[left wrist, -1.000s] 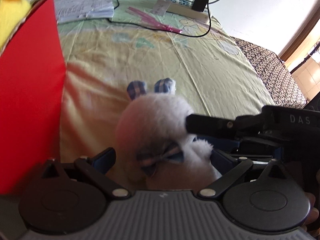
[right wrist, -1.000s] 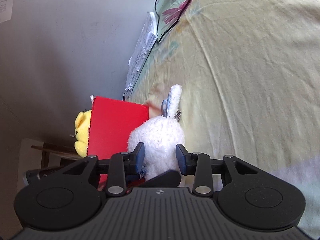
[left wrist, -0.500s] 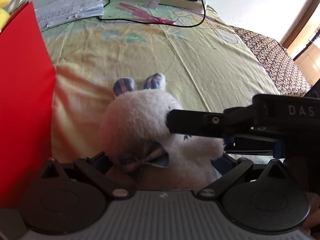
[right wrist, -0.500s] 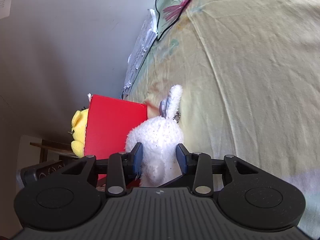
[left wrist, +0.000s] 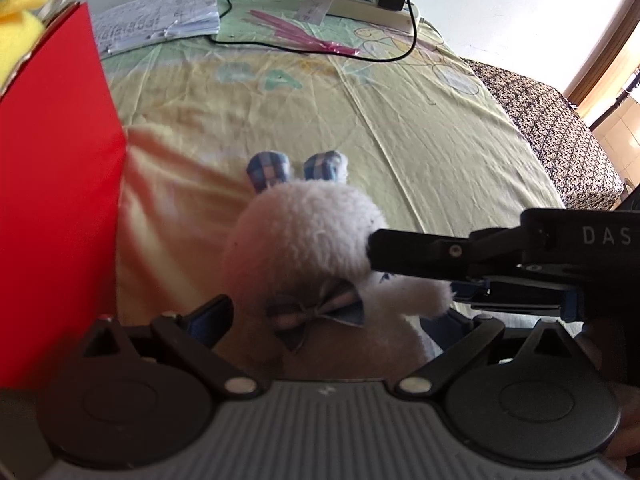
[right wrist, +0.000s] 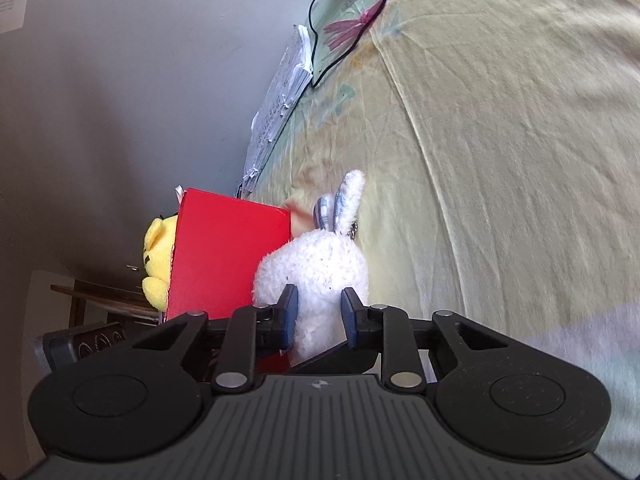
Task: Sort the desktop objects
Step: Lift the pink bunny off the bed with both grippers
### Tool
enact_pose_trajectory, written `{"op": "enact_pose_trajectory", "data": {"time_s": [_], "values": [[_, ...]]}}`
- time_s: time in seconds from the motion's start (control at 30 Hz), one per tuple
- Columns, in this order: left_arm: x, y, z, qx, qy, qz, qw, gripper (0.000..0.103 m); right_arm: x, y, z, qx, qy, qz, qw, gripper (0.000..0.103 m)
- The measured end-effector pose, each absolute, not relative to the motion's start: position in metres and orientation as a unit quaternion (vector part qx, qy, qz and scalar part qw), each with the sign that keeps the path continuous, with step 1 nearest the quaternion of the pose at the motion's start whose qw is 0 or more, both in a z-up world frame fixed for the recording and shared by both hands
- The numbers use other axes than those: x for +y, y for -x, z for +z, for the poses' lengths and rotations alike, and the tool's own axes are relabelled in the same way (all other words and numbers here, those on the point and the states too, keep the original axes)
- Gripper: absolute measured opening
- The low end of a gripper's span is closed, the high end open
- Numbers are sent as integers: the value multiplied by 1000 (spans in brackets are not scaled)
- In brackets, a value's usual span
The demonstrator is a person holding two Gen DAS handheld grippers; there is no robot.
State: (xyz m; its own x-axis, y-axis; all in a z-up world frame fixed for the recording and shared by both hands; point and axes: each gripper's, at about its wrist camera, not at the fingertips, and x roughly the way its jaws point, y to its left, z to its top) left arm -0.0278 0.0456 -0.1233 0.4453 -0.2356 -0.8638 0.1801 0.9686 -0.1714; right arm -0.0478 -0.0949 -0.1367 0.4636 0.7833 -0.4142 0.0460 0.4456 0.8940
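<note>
Yellow-green printed sheet (left wrist: 420, 132) covers the work surface, which stands against a pale wall. At the far edge lie a paper stack (left wrist: 160, 16), a power strip (left wrist: 360, 0) with a black cable (left wrist: 304, 50), and a pink strip (left wrist: 300, 36).

Status of sorted items: a red box (left wrist: 52, 200) stands at the left side. A yellow plush (right wrist: 160, 256) shows above and behind its rim; it appears to be already placed inside.

Item in hand: a white bunny (left wrist: 304, 248) with checked ears and a bow tie. It is beside the box wall, above or on the sheet; contact with the sheet cannot be confirmed.

Right gripper (right wrist: 316, 316): clenched on the bunny's body, pads pressed into the fur from both sides. In the left view its finger reaches in from the right against the bunny's head.

Left gripper (left wrist: 332, 320): fingers spread wide, one on each side of the bunny's lower body. Contact is not evident; it grasps nothing.

Remaining work, as judged: lift the bunny over the box rim and release it inside. No other loose toys are visible on the sheet. Whether the papers or cable belong to the sort cannot be determined.
</note>
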Motion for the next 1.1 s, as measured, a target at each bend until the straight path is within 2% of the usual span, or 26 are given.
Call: {"op": "enact_pose_trajectory", "data": {"time_s": [0.23, 0.3, 0.4, 0.5, 0.77, 1.1], "values": [[47, 28, -108, 478, 10, -113, 871, 101, -87, 38, -129, 434, -445, 252, 742, 32], [44, 26, -109, 477, 2, -118, 871, 101, -82, 33, -133, 439, -449, 261, 733, 40], [43, 22, -114, 484, 0, -113, 868, 100, -79, 29, -139, 447, -456, 254, 727, 43], [51, 23, -113, 487, 28, -120, 865, 98, -82, 33, -139, 442, -465, 259, 722, 36], [44, 46, -104, 474, 23, -143, 869, 96, -95, 56, -142, 438, -507, 261, 695, 28], [45, 62, -98, 466, 35, -193, 863, 99, -89, 84, -134, 433, -509, 244, 703, 27]]}}
